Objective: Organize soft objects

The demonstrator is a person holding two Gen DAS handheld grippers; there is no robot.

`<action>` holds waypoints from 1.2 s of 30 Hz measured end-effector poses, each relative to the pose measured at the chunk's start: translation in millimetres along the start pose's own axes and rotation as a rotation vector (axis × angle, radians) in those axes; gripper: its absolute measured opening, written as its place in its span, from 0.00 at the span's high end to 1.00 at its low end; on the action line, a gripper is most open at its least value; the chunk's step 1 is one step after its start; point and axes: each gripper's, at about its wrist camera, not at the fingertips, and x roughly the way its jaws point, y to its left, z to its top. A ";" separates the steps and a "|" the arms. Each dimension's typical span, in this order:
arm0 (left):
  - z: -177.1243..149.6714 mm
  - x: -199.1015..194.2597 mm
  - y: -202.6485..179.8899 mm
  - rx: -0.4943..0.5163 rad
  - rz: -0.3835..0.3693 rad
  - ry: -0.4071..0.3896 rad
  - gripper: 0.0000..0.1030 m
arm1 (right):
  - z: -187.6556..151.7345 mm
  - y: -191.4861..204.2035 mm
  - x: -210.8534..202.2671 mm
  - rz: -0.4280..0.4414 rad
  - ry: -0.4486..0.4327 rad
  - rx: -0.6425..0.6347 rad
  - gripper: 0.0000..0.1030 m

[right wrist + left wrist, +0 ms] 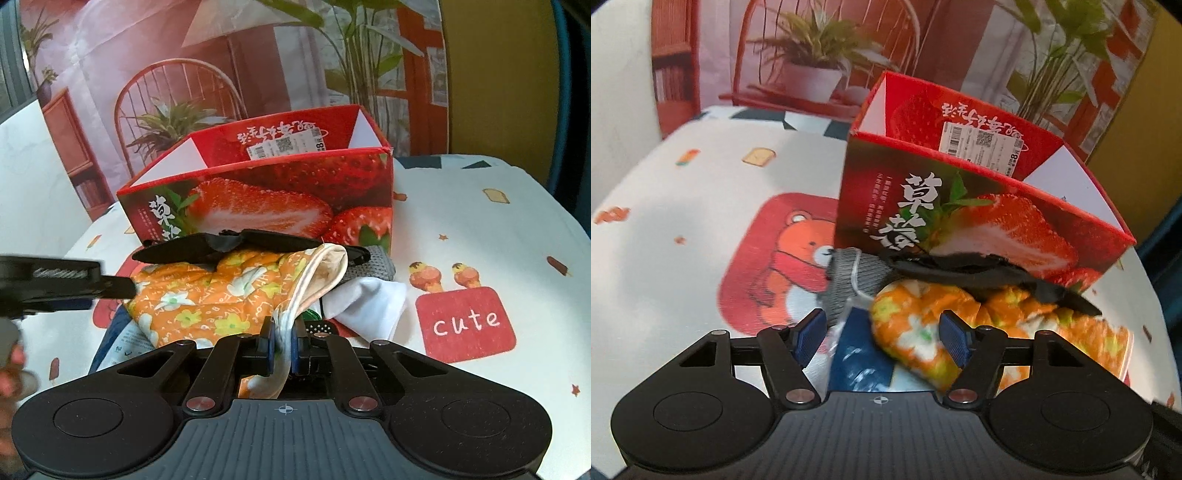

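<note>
The tabletop point(517, 229) wears a white cloth printed with small sweets, a bear on a red patch and a red square reading "cute". An open red strawberry box point(280, 199) stands on it. Just in front of the box lies a heap of soft things — an orange flowered mitt point(221, 291), a white cloth point(373, 302), a grey knit piece point(849, 273), a blue packet point(860, 358) — with a black strap point(229, 243) draped on top.

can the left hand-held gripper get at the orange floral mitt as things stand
Probably yes. The left hand-held gripper is open with the orange floral mitt already lying between its fingers, nothing in between. The black strap drapes only the far edge.
</note>
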 end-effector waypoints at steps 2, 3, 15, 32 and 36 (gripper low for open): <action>2.9 11.5 -3.1 -0.006 0.001 0.020 0.27 | 0.4 -0.1 0.7 0.003 -0.001 -0.006 0.92; 3.5 17.2 -4.4 -0.010 0.013 0.028 0.25 | 0.7 -0.5 1.0 0.005 -0.001 -0.007 0.92; -4.6 8.7 -14.0 0.084 0.056 -0.045 0.71 | 0.0 -2.1 0.7 0.014 -0.004 0.004 0.92; -24.3 -42.2 -11.2 0.095 0.045 -0.169 0.84 | -0.6 10.1 -15.1 0.038 -0.029 -0.025 0.92; -25.4 -51.8 -8.7 0.083 0.039 -0.194 0.84 | 0.8 14.4 -20.8 0.049 -0.048 -0.040 0.92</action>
